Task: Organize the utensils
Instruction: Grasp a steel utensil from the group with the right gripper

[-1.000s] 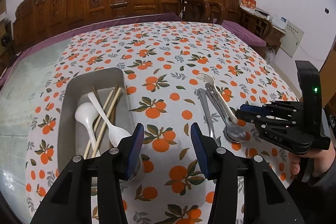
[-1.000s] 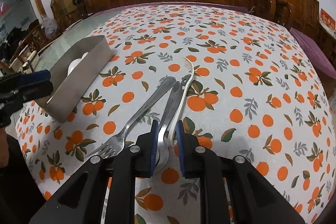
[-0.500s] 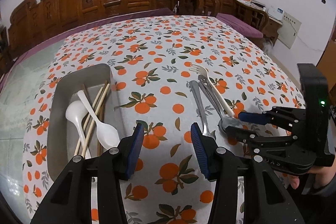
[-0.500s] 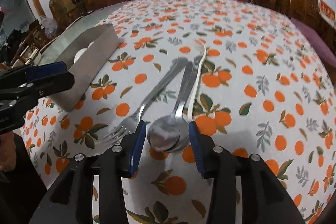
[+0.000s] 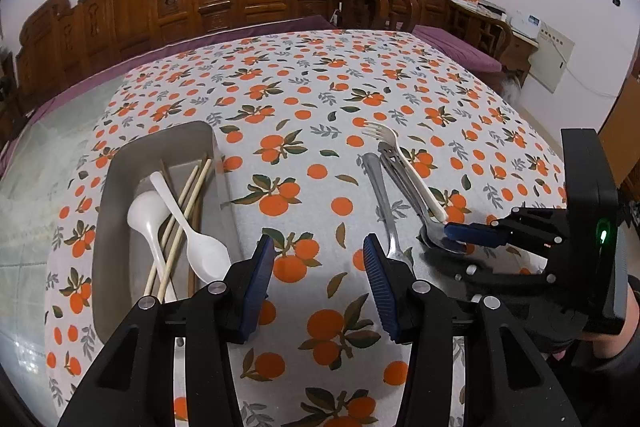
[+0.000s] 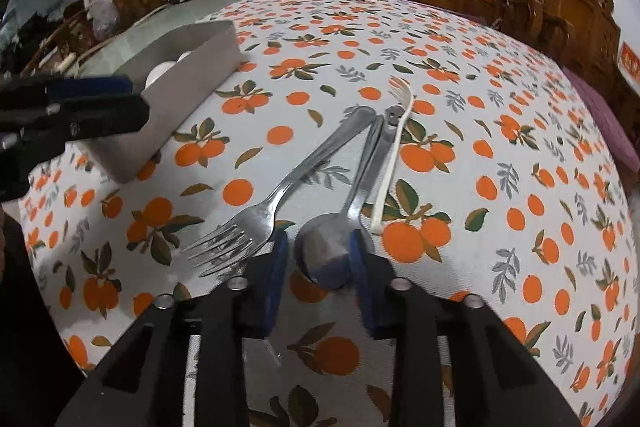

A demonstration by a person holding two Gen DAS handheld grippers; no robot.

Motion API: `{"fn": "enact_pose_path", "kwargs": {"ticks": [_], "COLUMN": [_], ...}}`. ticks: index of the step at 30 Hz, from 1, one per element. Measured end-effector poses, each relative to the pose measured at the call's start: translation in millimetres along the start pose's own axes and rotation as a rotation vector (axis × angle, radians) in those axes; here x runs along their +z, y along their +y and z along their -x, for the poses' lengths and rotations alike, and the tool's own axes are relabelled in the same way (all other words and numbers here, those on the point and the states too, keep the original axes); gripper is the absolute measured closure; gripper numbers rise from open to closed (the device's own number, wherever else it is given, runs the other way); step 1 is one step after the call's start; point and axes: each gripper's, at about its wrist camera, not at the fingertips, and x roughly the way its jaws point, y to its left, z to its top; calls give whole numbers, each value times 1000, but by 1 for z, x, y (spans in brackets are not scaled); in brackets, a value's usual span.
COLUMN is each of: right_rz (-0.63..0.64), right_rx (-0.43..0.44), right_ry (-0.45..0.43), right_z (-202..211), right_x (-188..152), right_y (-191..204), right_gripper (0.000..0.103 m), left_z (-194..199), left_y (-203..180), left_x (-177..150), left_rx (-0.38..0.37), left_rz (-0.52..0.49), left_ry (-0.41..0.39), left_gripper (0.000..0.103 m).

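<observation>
The right tool (image 6: 318,259) has just been closing its jaws around the bowl of the metal spoon (image 6: 326,251) lying on the bench (image 6: 500,107); its pads seem to touch the rim. The left tool (image 5: 318,267) hangs spread and empty beside the grey tray (image 5: 116,171) of white spoons and chopsticks.

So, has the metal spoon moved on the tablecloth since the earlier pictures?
Cannot tell. The metal spoon lies beside the metal fork as before, its bowl between the jaws of the right hand-held gripper, which have just been closing.

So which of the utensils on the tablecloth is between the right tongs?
The metal spoon: its bowl sits between the right tongs; the metal fork lies beside them.
</observation>
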Motion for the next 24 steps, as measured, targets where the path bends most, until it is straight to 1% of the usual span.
{"fn": "enact_pose_path", "kwargs": {"ticks": [4,7,11,15,17,24], "right_rz": [-13,-39,-45,-44,-61,-114], "right_rx": [23,61,73,70,90,144], "right_ry": [-1,-10,-29,-56,-70,-89], "right_z": [1,5,13,23,28,33], "right_x": [0,0,2,4,5,5], "right_y": [0,-3,-4,-5,-9,-18], "right_gripper": [83,90,96,99,101,101], "left_z": [0,-2,-3,-4,-5,-13], "left_y": [0,-1,0,-4,-6,-16], "left_x": [-1,-1,-1,-1,-1,-6], "left_rx": [0,3,2,0,-1,4], "left_rz": [-4,-6,-6,-16,-21,-48], "left_ry": [1,5,6,8,10,32], "left_gripper": [59,59,59,59,59,59]}}
